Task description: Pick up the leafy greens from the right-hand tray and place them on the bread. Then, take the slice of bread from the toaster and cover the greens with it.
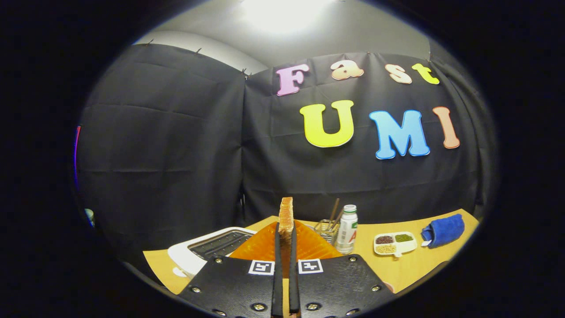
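Claw point(285, 247) nearly closed, I see both fingers pressing slice of bread point(286, 217), held upright on its edge, lifted above table point(410, 265). Toaster point(212, 246) lies near left, just beside fingers. Orange tray point(265, 245) right behind bread. Farther right: glass with sticks point(327, 229), white bottle point(347, 229), divided dish of beans point(394, 244), blue cloth point(443, 229). Leafy greens I cannot make out.
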The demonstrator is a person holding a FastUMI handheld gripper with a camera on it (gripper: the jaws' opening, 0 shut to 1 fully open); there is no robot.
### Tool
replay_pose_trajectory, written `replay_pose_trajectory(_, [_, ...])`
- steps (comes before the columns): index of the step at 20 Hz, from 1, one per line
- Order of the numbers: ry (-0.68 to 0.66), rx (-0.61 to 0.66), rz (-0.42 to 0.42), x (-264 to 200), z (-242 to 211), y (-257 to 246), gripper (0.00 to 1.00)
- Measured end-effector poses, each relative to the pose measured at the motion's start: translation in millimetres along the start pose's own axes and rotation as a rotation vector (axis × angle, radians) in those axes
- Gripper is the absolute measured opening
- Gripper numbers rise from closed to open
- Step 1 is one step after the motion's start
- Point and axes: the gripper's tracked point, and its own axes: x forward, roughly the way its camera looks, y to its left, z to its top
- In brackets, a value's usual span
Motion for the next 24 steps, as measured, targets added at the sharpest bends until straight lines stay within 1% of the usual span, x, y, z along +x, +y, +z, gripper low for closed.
replay_pose_trajectory(5, [0.045, -0.102, -0.111, -29, -15, -60, 0.05])
replay_pose_trajectory(8, [0.085, -0.156, -0.157, -45, -34, -85, 0.05])
replay_pose_trajectory(15, [0.24, -0.163, -0.191, -76, -103, -117, 0.05])
replay_pose_trajectory(20, [0.242, -0.218, -0.22, -82, -114, -124, 0.05])
replay_pose_trajectory(24, [0.264, -0.231, -0.17, -78, -132, -99, 0.06])
